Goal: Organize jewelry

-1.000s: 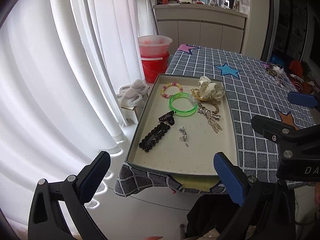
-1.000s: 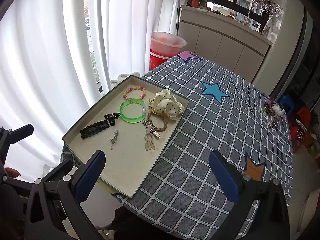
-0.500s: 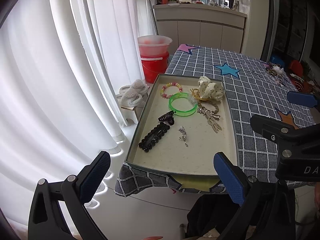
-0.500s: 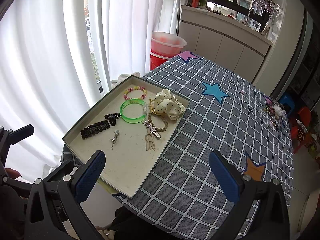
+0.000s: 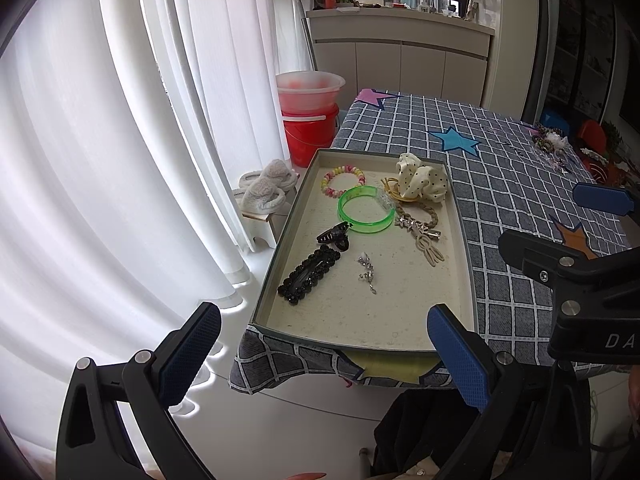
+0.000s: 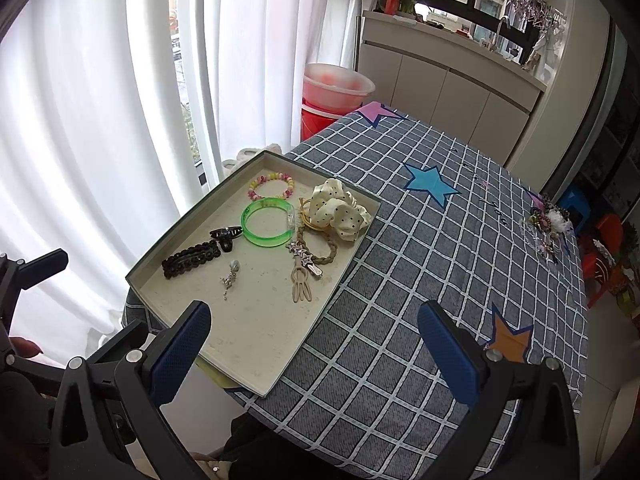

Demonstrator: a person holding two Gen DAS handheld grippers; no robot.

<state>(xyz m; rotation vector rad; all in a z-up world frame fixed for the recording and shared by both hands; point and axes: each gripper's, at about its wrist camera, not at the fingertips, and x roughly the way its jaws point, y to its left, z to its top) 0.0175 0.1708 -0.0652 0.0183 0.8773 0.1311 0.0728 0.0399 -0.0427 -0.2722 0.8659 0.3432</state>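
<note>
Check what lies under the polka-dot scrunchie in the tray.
The cream polka-dot scrunchie rests partly on yellow hair ties, whose loops poke out at its near side, beside a braided tan band. Anything else beneath it on the tray is covered.

A table (image 6: 400, 300) is covered by a grey cloth checked in white, with star patches in blue (image 6: 430, 184), pink (image 6: 374, 111) and orange (image 6: 510, 338). A shallow rectangular tray (image 6: 256, 380) is set on the cloth at the near left corner, slightly overhanging the near edge. A small heap of trinkets (image 6: 546, 226) is seen by the right edge.
</note>
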